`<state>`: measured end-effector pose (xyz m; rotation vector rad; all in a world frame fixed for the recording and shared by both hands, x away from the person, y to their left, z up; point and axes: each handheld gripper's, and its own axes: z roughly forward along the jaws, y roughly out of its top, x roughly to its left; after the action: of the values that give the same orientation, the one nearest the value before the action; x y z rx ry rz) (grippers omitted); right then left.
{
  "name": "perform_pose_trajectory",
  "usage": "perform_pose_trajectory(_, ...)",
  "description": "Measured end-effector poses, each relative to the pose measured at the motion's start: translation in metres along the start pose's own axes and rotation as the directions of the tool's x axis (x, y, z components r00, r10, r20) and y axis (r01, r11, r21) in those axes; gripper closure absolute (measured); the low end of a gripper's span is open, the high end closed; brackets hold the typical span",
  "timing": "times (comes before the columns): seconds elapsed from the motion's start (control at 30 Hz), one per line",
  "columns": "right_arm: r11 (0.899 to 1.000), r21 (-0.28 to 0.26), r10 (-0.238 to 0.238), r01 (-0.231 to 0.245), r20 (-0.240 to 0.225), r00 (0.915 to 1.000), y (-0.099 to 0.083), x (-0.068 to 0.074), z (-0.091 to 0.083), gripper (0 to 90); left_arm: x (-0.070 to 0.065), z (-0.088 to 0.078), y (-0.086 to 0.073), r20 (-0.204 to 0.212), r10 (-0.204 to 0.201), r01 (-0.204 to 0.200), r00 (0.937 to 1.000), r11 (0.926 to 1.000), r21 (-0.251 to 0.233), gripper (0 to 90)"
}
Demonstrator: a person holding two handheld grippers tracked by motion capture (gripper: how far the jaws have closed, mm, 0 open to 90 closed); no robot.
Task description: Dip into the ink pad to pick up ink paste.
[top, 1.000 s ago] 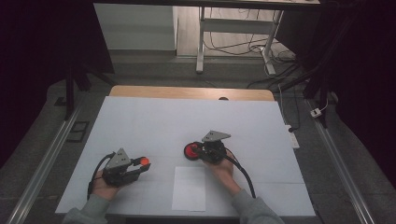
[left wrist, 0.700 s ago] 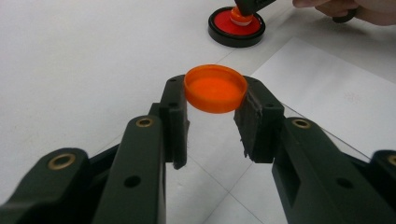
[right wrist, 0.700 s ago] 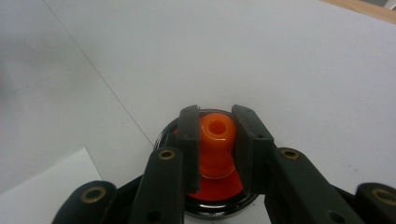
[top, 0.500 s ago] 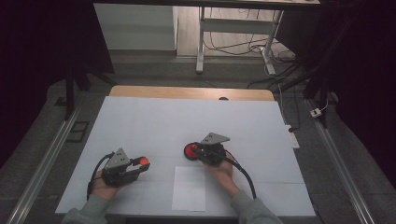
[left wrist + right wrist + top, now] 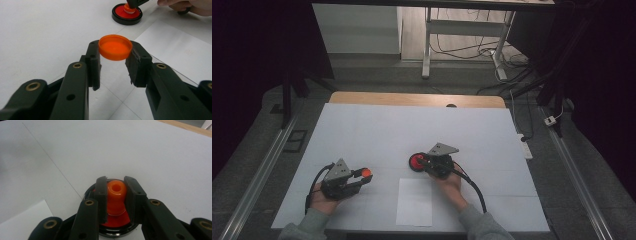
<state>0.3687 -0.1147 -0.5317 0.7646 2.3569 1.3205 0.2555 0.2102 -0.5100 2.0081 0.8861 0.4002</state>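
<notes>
Your left gripper [image 5: 362, 176] sits near the table's [image 5: 377, 130] front left edge, its jaws clamped on an orange cap [image 5: 115, 47] held just above the white surface. A white sheet of paper [image 5: 414, 201] lies between your hands. To its right, your right gripper [image 5: 424, 162] is closed around an orange stamp handle [image 5: 116, 195] standing upright on the red pad of a round black ink tin [image 5: 415, 162].

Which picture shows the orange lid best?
The left gripper view: the lid is big and sharp there, pinched by its rim between the left gripper's jaws, above the table. The high view shows it as a tiny orange dot at that gripper's tip.
</notes>
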Motion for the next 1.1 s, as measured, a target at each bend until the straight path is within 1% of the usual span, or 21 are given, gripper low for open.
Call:
perform_pose_trajectory(0.1, 1.000, -0.006, -0.003, 0.003, 0.006, 1.0000, -0.001, 0.001, 0.000, 73.5, 0.000, 0.000, 0.000, 0.000, 0.000, 0.000, 1.0000, 1.0000, 0.001, 64.7)
perform_pose_trajectory(0.37, 1.000, -0.010, -0.007, 0.007, 0.005, 1.0000, -0.002, 0.001, 0.000, 73.4, 0.000, 0.000, 0.000, -0.001, 0.001, -0.001, 1.0000, 1.0000, 0.000, 64.7)
perform_pose_trajectory(0.53, 1.000, -0.007, 0.021, -0.021, -0.018, 0.9996, 0.001, -0.003, -0.001, 73.0, 0.001, -0.001, 0.000, -0.003, -0.002, 0.002, 1.0000, 1.0000, -0.008, 64.7)
perform_pose_trajectory(0.57, 0.998, -0.049, 0.048, -0.049, -0.036, 0.9982, 0.002, -0.005, -0.005, 73.0, 0.001, -0.001, 0.000, -0.003, -0.002, 0.002, 1.0000, 0.9999, -0.010, 64.6)
perform_pose_trajectory(0.6, 0.995, -0.074, 0.063, -0.066, -0.043, 0.9971, 0.005, -0.006, -0.008, 73.0, 0.001, -0.001, 0.000, -0.003, -0.003, 0.003, 1.0000, 0.9999, -0.012, 64.6)
perform_pose_trajectory(0.63, 0.995, -0.074, 0.063, -0.066, -0.043, 0.9971, 0.005, -0.006, -0.008, 73.0, 0.001, -0.001, 0.000, -0.003, -0.003, 0.003, 1.0000, 0.9999, -0.013, 64.6)
perform_pose_trajectory(0.67, 0.993, -0.102, 0.057, -0.061, -0.045, 0.9974, 0.012, -0.006, -0.014, 73.0, 0.002, -0.001, 0.000, -0.002, -0.004, 0.004, 1.0000, 0.9999, -0.014, 64.6)
perform_pose_trajectory(0.73, 0.993, -0.105, 0.050, -0.054, -0.045, 0.9978, 0.015, -0.006, -0.017, 73.0, 0.002, -0.001, 0.000, -0.001, -0.005, 0.005, 1.0000, 0.9999, -0.013, 64.6)
perform_pose_trajectory(0.8, 0.991, -0.118, 0.052, -0.058, -0.049, 0.9974, 0.018, -0.004, -0.019, 73.0, 0.001, -0.001, 0.000, -0.002, -0.002, 0.002, 1.0000, 0.9999, -0.011, 64.5)
perform_pose_trajectory(0.87, 0.992, -0.116, 0.047, -0.053, -0.054, 0.9975, 0.020, -0.003, -0.020, 73.0, 0.001, -0.002, 0.000, -0.003, 0.000, 0.000, 1.0000, 0.9999, -0.012, 64.5)
perform_pose_trajectory(0.97, 0.995, -0.095, 0.031, -0.035, -0.049, 0.9983, 0.019, -0.002, -0.017, 73.0, 0.001, -0.001, 0.000, -0.003, -0.002, 0.002, 1.0000, 0.9999, -0.011, 64.5)
perform_pose_trajectory(1.1, 0.997, -0.069, 0.033, -0.036, -0.043, 0.9985, 0.015, -0.003, -0.010, 73.0, 0.001, -0.001, 0.000, -0.003, 0.001, -0.001, 1.0000, 1.0000, -0.009, 64.5)
